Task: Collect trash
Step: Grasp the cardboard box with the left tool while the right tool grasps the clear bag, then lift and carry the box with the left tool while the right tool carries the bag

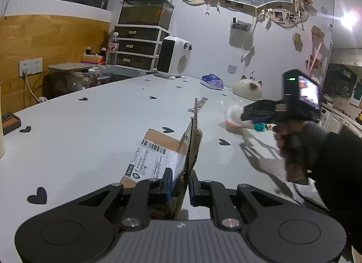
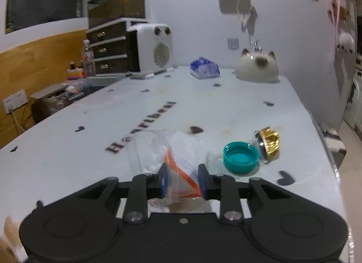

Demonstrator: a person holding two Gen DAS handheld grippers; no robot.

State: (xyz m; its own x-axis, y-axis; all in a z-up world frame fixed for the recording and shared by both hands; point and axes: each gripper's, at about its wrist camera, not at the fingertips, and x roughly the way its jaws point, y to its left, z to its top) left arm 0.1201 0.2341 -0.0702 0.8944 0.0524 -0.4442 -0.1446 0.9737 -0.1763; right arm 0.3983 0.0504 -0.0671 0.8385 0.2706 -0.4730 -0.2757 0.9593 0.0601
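My left gripper [image 1: 180,182] is shut on the upright flap of a brown cardboard box [image 1: 158,143] with a white shipping label, which rests on the white table [image 1: 90,127]. My right gripper [image 2: 182,180] is open, its jaws on either side of a clear plastic bag [image 2: 167,150] with an orange strip, lying on the table [image 2: 203,109]. A teal bottle cap [image 2: 241,156] and a crumpled gold foil wrapper [image 2: 269,144] lie just right of the bag. In the left wrist view the right gripper [image 1: 248,113] hovers at the bag [image 1: 234,113].
At the table's far end stand a white heater [image 2: 150,48], a blue tissue pack [image 2: 204,67] and a cat-shaped white dish [image 2: 256,66]. A drawer unit [image 1: 138,46] with a tank on top stands behind. The table's right edge [image 2: 325,141] is close to the wrapper.
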